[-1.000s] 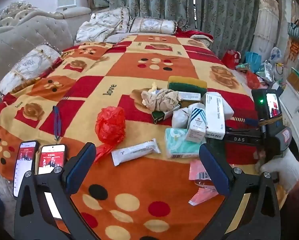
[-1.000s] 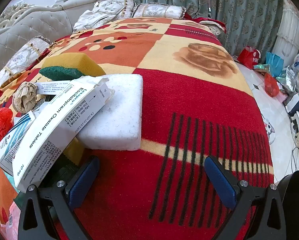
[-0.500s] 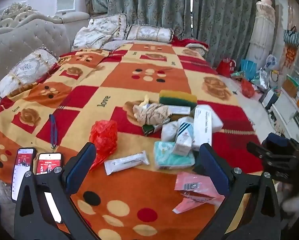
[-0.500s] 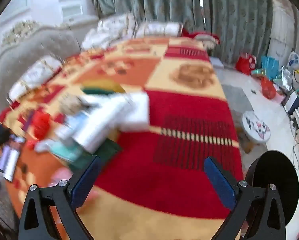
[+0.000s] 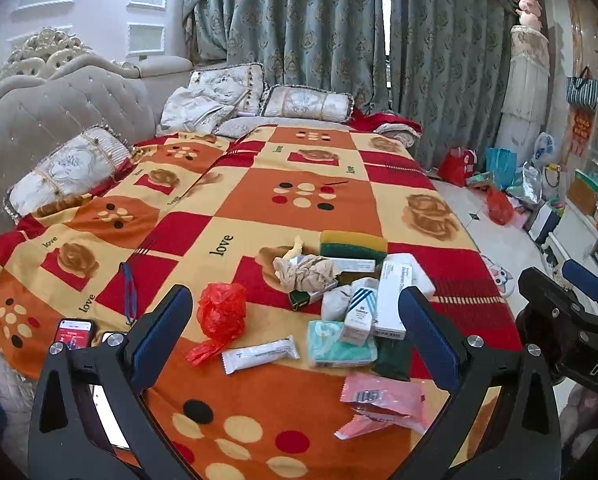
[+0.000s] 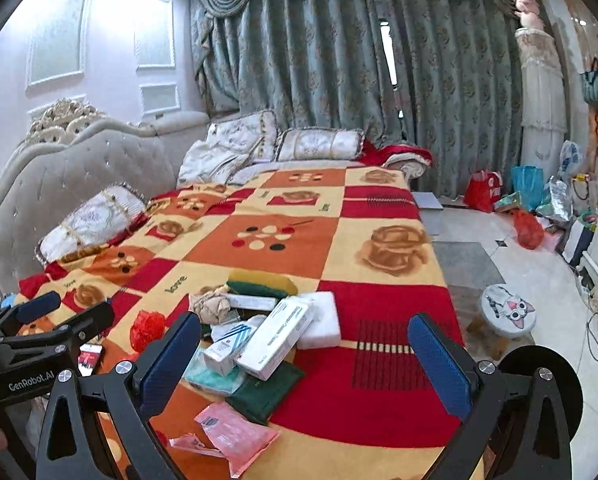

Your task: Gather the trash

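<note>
I had the patterned blanket (image 5: 307, 208) spread wide below me, the trash heaped in one cluster near its foot edge, ahead of both grippers and between them. The left gripper (image 5: 295, 336) hung released with nothing between its pads, and the right gripper (image 6: 305, 356) likewise, neither touching anything. Nearest my left lay the white wrapper bar (image 5: 261, 354), long axis crosswise; the long white tablet box (image 6: 277, 338) ran away from me on the right, beside the red plastic bag (image 5: 221, 312).
</note>
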Demonstrator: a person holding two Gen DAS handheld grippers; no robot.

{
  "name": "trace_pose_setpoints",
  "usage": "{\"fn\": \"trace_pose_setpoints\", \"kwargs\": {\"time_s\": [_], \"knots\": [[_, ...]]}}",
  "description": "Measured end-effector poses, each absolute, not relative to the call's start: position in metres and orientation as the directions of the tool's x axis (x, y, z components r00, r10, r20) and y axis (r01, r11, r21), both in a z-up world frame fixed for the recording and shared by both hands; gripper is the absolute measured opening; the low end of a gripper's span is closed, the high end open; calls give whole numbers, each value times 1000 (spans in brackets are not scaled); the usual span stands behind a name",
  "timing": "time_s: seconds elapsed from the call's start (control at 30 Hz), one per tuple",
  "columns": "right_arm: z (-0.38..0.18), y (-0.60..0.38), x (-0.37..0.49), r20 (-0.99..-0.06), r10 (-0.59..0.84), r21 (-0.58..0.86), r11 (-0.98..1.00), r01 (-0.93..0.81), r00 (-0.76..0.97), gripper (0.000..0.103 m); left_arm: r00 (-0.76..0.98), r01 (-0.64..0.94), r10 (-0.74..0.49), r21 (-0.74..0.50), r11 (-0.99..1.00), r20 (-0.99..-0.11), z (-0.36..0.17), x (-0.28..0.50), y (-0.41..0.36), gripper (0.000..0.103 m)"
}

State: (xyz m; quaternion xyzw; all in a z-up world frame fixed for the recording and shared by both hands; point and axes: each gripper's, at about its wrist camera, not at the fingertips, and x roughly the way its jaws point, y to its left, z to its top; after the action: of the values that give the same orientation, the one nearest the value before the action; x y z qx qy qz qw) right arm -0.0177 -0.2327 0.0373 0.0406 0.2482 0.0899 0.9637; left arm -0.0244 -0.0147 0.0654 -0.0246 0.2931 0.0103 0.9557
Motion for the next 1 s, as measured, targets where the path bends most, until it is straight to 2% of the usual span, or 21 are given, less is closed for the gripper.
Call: {"fn": "trace_pose_setpoints", "kwargs": {"time_s": [0.63, 1.0], "knots": [[55, -246, -24, -439, 168, 125, 984, -125, 883, 103, 874, 1, -8, -16, 1000, -487, 87, -48, -32, 102], [59, -235, -18, -433, 143, 88, 989, -116, 890, 103, 858, 2, -36, -67, 998, -512, 84, -36, -22, 102]]}}
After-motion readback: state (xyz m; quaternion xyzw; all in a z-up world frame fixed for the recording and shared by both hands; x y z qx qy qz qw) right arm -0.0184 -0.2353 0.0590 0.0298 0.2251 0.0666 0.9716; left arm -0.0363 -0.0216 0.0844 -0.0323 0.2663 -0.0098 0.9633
